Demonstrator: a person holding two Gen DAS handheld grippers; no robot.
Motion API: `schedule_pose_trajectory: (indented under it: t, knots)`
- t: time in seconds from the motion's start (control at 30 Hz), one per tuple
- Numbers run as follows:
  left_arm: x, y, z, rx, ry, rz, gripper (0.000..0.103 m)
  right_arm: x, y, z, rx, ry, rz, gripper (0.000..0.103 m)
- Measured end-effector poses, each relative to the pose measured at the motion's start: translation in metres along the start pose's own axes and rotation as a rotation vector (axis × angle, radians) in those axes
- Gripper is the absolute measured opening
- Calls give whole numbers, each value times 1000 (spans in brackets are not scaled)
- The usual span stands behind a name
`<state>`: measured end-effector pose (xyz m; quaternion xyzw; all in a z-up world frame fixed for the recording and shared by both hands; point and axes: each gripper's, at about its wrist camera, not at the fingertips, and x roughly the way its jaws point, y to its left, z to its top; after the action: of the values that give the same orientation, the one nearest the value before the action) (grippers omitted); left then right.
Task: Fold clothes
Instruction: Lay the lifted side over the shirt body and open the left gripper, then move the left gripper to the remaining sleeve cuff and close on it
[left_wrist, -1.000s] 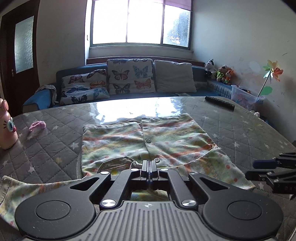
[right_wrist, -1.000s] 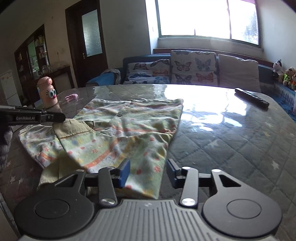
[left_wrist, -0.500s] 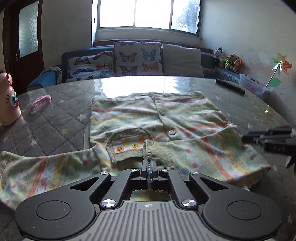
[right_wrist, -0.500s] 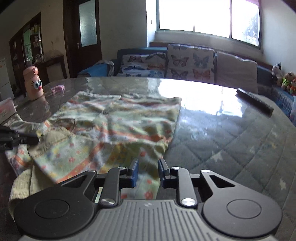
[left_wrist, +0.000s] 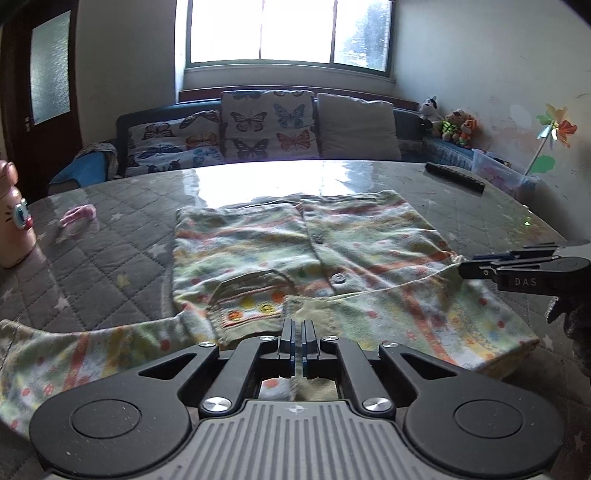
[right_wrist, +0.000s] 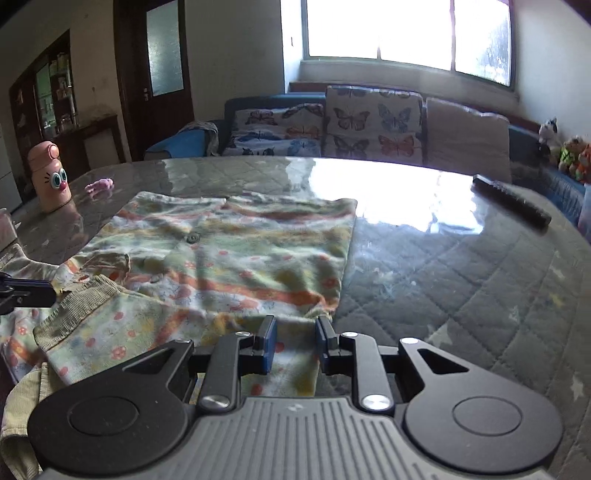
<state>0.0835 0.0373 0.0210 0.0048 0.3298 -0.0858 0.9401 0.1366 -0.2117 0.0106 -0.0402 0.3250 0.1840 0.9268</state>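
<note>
Shirt spread flat on quilted counter, buttons up, collar end nearest both cameras, one sleeve trailing off to the left. Left tool with fingers pressed almost together, only a thin slit between them, pinching the ribbed collar edge of the shirt near the small chest pocket. Right tool with fingers apart, a moderate gap, straddling the near edge of the folded-over sleeve cloth without gripping it; fabric visible between and beneath the blue pads. Seen from the left wrist, right tool low over the shirt's right side, just beside a raised fold. Seen from the right wrist, left tool tip at the far left, touching the ribbed collar. Pink bottle and small pink scrap well apart from the shirt, on the counter's left; dark remote far right.
</note>
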Motion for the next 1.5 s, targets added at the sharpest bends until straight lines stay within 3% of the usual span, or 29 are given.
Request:
schedule_pose_trajectory:
  t: [0.13, 0.3, 0.47, 0.57, 0.77, 1.07, 1.37, 1.5]
  knots:
    - [17, -9, 5, 18, 10, -31, 4, 8, 2, 3, 3, 11, 29, 21]
    - [41, -4, 3, 13, 58, -6, 5, 14, 0, 4, 7, 24, 10, 19]
    - [38, 2, 2, 1, 50, -8, 7, 3, 10, 9, -19, -5, 20, 24]
    - [33, -1, 1, 13, 45, -18, 17, 2, 24, 9, -50, -4, 60, 36]
    - [17, -7, -8, 55, 29, -29, 33, 3, 57, -2, -149, 28, 130, 49]
    - [-4, -13, -29, 105, 10, -15, 48, -19, 89, -28, -220, 35, 190, 53]
    - [-11, -13, -35, 99, 4, 10, 51, -53, 66, -41, -140, 1, 141, 53]
    - [-10, -13, -38, 88, 13, 21, 51, -57, 46, -52, -81, 29, 109, 54]
